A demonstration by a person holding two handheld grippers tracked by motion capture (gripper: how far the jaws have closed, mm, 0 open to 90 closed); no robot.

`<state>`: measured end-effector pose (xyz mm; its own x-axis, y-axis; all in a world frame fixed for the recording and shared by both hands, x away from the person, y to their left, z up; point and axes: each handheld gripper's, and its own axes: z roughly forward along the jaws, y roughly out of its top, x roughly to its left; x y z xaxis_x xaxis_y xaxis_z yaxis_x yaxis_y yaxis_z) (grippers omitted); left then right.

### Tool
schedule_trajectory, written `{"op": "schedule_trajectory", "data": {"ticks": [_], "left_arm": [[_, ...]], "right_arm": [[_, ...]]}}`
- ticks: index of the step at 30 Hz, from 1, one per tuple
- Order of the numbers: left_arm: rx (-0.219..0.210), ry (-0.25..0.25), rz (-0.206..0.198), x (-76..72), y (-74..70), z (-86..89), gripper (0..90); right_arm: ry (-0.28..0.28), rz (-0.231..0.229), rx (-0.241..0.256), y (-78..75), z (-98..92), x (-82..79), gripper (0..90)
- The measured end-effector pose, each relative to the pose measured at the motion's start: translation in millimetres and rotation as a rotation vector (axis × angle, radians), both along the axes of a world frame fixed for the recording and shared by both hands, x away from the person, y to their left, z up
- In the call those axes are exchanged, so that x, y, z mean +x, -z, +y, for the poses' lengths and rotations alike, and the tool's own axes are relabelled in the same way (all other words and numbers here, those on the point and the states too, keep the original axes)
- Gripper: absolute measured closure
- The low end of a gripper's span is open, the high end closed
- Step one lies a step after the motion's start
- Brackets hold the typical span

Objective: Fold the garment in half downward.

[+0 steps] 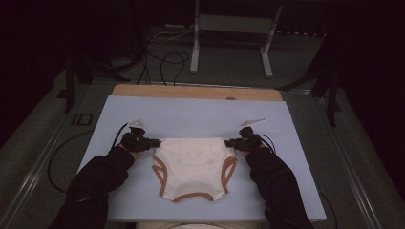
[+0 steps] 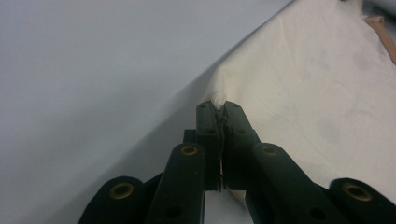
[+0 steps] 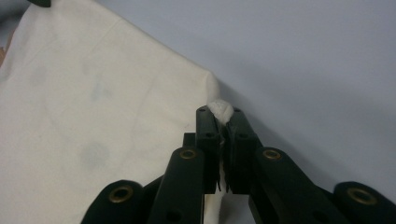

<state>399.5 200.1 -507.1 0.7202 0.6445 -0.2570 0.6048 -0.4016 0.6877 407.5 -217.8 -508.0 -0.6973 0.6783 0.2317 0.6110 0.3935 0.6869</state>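
A cream-white garment [image 1: 193, 167] with brown-trimmed leg openings lies flat on a pale blue mat [image 1: 191, 117], its straight waist edge stretched between the two grippers and its crotch end pointing back toward the person. In the high view the brown trim [image 1: 161, 172] curves down each side and along the bottom hem.

The left gripper [image 1: 154, 142] grips the garment's waist corner on its side. In the left gripper view the garment [image 2: 317, 93] spreads out to the right of the jaws and beyond them, and a small tuft of cloth pokes out between the tips; the jaws are pressed together on that corner with fabric sandwiched in the seam between them. To the left of the jaws lies bare mat [image 2: 93, 70].

The right gripper [image 1: 230, 142] does the same at the opposite waist corner. In the right gripper view the garment [image 3: 93, 116] lies to the left of the jaws, a bunched white fold sits right at the tips, and the jaws are clamped tight on it. Bare mat [image 3: 317, 60] lies to the right of and beyond the jaws.

Dark sleeves [image 1: 102, 179] lead back from each gripper. The mat rests on a wooden tabletop [image 1: 196, 91], whose far edge shows beyond it. No containers are present.
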Motion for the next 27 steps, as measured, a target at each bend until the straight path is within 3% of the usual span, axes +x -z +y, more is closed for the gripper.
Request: {"op": "schedule_trajectory", "data": {"ticks": [14, 22, 27], "left_arm": [[0.023, 0.006, 0.0, 17.0, 2.2, -22.0, 87.7], [0.041, -0.015, -0.009, 27.4, 2.9, -22.3, 87.7], [0.056, -0.021, -0.011, 32.1, 5.4, -25.1, 87.7]], "right_arm": [[0.065, 0.001, -0.022, 4.2, -18.2, 11.0, 86.0], [0.088, 0.005, -0.011, 5.7, -19.8, 14.7, 86.1], [0.094, 0.006, -0.03, 7.9, -18.7, 18.5, 86.0]]}}
